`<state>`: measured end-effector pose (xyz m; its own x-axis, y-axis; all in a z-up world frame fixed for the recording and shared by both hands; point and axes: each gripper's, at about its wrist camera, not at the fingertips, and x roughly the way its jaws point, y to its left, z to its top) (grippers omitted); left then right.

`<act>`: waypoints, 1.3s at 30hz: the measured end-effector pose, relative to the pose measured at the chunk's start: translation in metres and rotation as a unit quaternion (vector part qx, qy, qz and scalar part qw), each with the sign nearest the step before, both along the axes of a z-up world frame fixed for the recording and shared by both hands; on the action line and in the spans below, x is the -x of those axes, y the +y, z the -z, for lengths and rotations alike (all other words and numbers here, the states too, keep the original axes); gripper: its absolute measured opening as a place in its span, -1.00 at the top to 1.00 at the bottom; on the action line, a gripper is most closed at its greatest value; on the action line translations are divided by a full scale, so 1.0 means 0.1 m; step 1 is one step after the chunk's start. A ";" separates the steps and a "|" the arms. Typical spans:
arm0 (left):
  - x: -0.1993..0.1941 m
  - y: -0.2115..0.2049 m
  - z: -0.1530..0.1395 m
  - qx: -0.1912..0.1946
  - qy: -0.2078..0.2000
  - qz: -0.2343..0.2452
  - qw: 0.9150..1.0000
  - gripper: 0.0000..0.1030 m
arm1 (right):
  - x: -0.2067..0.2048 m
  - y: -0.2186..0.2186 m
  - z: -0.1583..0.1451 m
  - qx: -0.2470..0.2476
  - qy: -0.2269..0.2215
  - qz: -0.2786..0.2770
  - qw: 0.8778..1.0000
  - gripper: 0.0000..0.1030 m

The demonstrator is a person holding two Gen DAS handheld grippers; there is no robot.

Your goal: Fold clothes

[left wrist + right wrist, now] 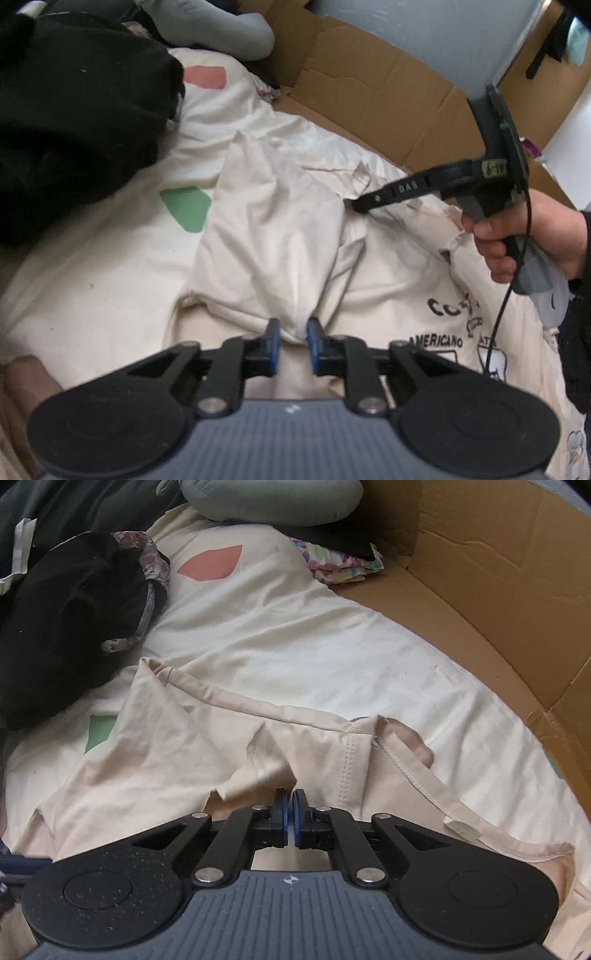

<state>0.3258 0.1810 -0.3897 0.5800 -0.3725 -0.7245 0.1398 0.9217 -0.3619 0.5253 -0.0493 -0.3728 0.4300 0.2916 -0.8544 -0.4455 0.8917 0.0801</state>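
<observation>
A cream T-shirt (273, 236) with black print lies crumpled on the pale bed sheet (92, 280). My left gripper (293, 341) is at its near edge, its blue pads closed on a bunched fold of the cloth. In the same view my right gripper (360, 204) comes in from the right, held by a hand (495, 251), with its tip pinching the shirt further back. In the right wrist view the right gripper (290, 812) is shut on a torn-looking edge of the cream T-shirt (166, 746), close to a stitched hem (347, 760).
A heap of black clothes (74, 110) (66, 627) lies at the left. A cardboard box wall (369, 92) (498, 590) lines the far right side. A grey cushion (269, 498) and a colourful patterned cloth (343, 563) sit at the back.
</observation>
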 end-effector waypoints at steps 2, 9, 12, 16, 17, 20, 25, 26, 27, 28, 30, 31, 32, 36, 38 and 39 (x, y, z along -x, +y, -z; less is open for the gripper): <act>0.02 0.05 -0.06 0.004 -0.008 -0.005 1.000 0.66 | 0.03 -0.02 -0.04 0.002 -0.003 -0.003 1.000 0.92; -0.05 0.16 -0.12 0.002 -0.024 -0.035 0.999 0.66 | 0.08 -0.15 -0.20 -0.015 -0.020 -0.004 1.000 0.91; -0.08 0.15 -0.10 -0.001 -0.023 -0.038 0.999 0.66 | 0.07 -0.22 -0.28 -0.031 -0.027 0.005 0.999 0.91; -0.09 0.05 -0.13 0.009 -0.032 -0.025 0.999 0.66 | 0.01 -0.21 -0.28 -0.045 -0.012 -0.009 0.999 0.37; -0.09 0.01 -0.15 0.010 -0.037 -0.020 0.999 0.66 | 0.02 -0.17 -0.26 -0.044 -0.012 -0.020 0.999 0.14; -0.12 -0.11 -0.19 0.024 -0.045 -0.002 0.999 0.66 | 0.04 -0.06 -0.18 -0.020 -0.015 -0.051 0.998 0.12; -0.21 -0.34 -0.17 0.030 -0.032 0.045 0.998 0.66 | -0.04 0.02 -0.04 -0.001 -0.019 -0.061 0.998 0.13; -0.22 -0.37 -0.14 0.028 -0.025 0.052 0.998 0.66 | -0.04 0.02 -0.03 0.000 -0.022 -0.060 0.998 0.15; -0.21 -0.40 -0.12 0.016 -0.023 0.052 0.998 0.66 | -0.05 0.03 -0.03 0.001 -0.025 -0.060 0.998 0.16; -0.20 -0.42 -0.11 0.001 -0.023 0.050 0.998 0.66 | -0.06 0.02 -0.04 0.006 -0.031 -0.055 0.998 0.18; -0.18 -0.39 -0.10 -0.014 -0.024 0.036 0.999 0.66 | -0.06 -0.02 -0.07 0.010 -0.041 -0.040 0.998 0.33; -0.17 -0.37 -0.11 -0.018 -0.025 0.028 0.999 0.66 | -0.07 -0.05 -0.09 0.008 -0.043 -0.034 0.998 0.44; -0.16 -0.34 -0.12 -0.021 -0.026 0.020 0.999 0.66 | -0.07 -0.08 -0.10 0.005 -0.045 -0.028 0.999 0.52; -0.16 -0.30 -0.18 -0.055 -0.046 0.007 0.997 0.59 | 0.00 -0.14 -0.16 -0.005 -0.045 -0.027 0.999 0.53; -0.19 -0.28 -0.20 -0.064 -0.052 0.004 0.997 0.51 | 0.09 -0.13 -0.20 -0.021 -0.039 -0.037 0.998 0.53; -0.22 -0.29 -0.18 -0.070 -0.049 0.004 0.996 0.45 | 0.14 -0.11 -0.21 -0.033 -0.033 -0.046 0.998 0.52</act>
<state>0.3478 0.1521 -0.3715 0.6478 -0.2777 -0.7094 0.1763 0.9606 -0.2151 0.5108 -0.0606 -0.3514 0.4537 0.3874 -0.8026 -0.5323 0.8401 0.1045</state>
